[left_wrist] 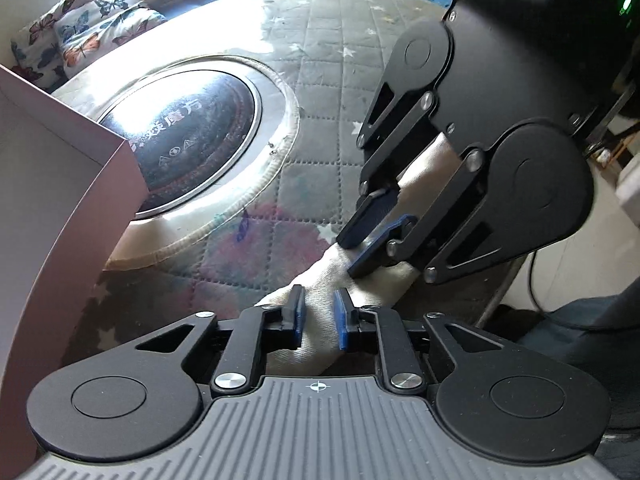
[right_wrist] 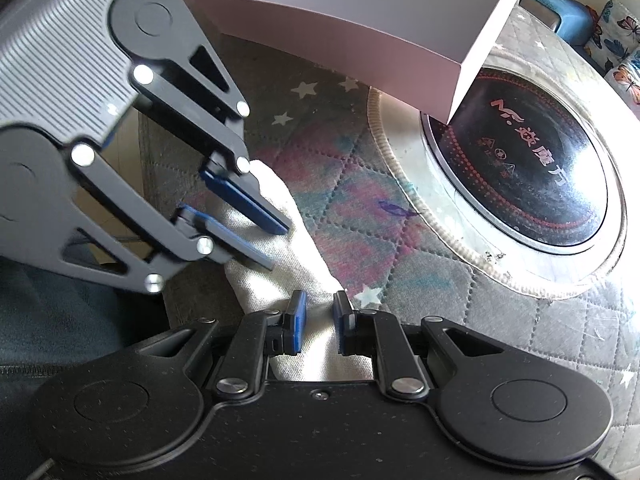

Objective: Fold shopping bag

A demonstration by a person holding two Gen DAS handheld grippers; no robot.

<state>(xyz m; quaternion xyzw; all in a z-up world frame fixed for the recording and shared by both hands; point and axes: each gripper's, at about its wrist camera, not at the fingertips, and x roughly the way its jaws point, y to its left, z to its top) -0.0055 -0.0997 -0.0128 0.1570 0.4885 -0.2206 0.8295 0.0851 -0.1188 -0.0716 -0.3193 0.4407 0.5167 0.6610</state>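
The shopping bag [left_wrist: 316, 280] is cream canvas, bunched into a narrow band on the quilted table cover [left_wrist: 320, 80]. In the left wrist view my left gripper [left_wrist: 319, 314] has its blue pads pressed on the band's near part. My right gripper [left_wrist: 355, 255] comes in from the right and pinches the same band a little further along. In the right wrist view the bag [right_wrist: 280, 280] runs between the pads of my right gripper [right_wrist: 320, 312], which is shut on it. The left gripper [right_wrist: 274, 247] clamps the cloth just beyond, from the upper left.
A pale pink open box [left_wrist: 60, 184] [right_wrist: 360, 32] stands beside a round black induction hob [left_wrist: 188, 136] [right_wrist: 528, 168] set into the table. Butterfly-print cushions [left_wrist: 80, 28] lie beyond the far edge. The table's near edge runs just under both grippers.
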